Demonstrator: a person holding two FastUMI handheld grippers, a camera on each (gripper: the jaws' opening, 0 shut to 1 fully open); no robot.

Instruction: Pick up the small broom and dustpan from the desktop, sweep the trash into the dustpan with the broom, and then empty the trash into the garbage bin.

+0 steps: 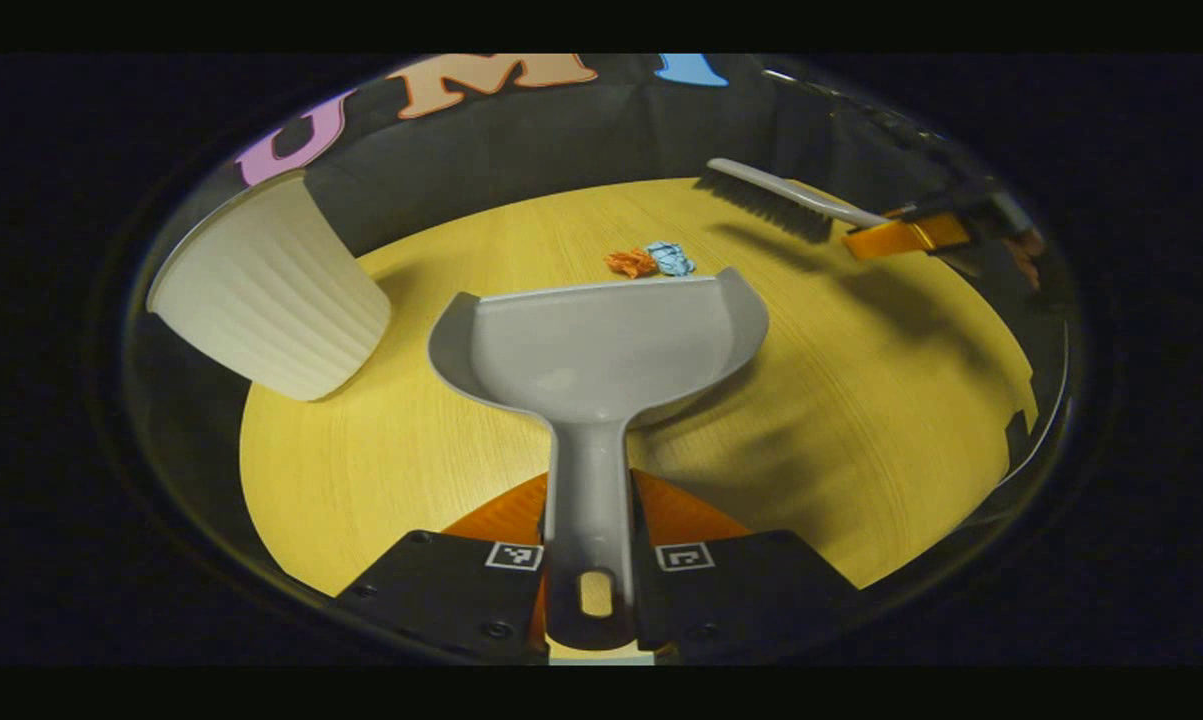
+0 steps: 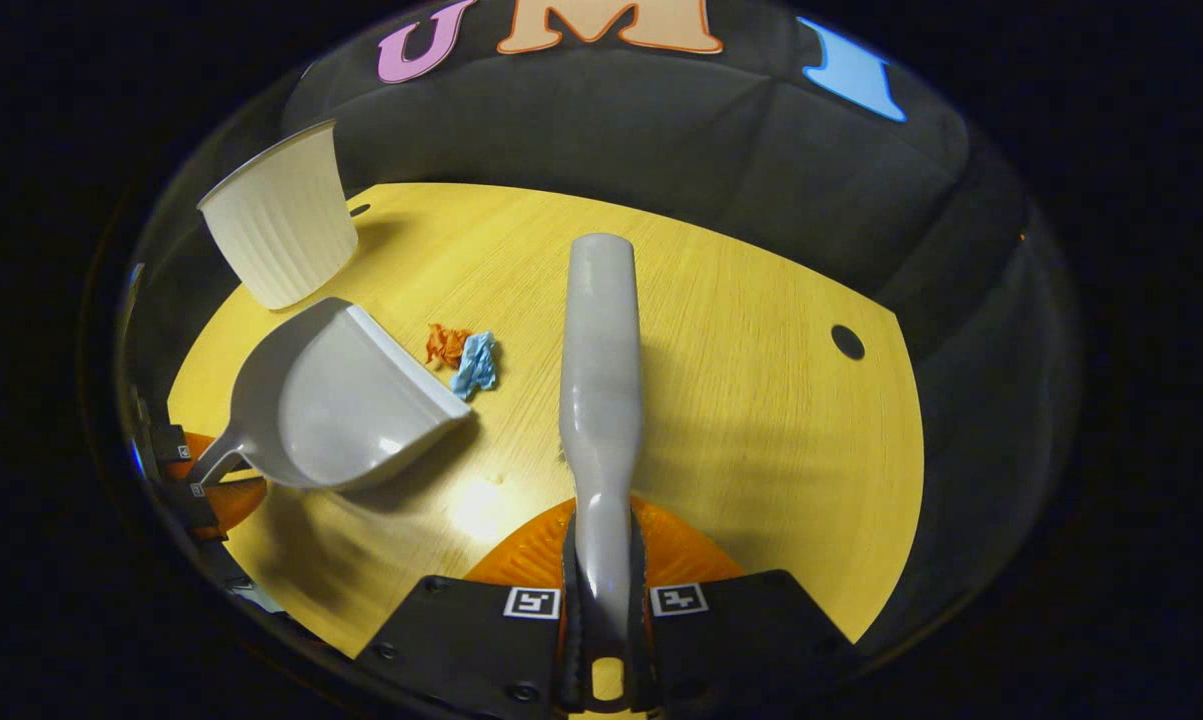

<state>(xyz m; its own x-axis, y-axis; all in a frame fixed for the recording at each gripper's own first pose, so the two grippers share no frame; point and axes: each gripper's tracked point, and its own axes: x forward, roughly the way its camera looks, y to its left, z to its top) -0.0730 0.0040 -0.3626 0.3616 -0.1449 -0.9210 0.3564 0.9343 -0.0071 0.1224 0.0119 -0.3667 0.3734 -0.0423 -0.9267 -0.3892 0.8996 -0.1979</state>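
Left gripper view: left gripper (image 1: 589,560) clamps the dustpan (image 1: 601,340) handle, lip facing the trash (image 1: 651,261) mid-desk (image 1: 861,420), ready to catch it.

Right gripper view: right gripper (image 2: 601,590) pinches the broom (image 2: 601,380), raised beside the trash; bin (image 2: 281,215) waits at the far-left edge.

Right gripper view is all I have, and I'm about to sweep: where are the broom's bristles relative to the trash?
Observer: The left gripper view shows the broom with dark bristles pointing down, beyond the orange scrap and blue scrap, its shadow lying apart from it on the table.
Operator: Is the dustpan gripped firmly?
Observer: The dustpan has its handle clamped between the left gripper fingers, near the hanging hole.
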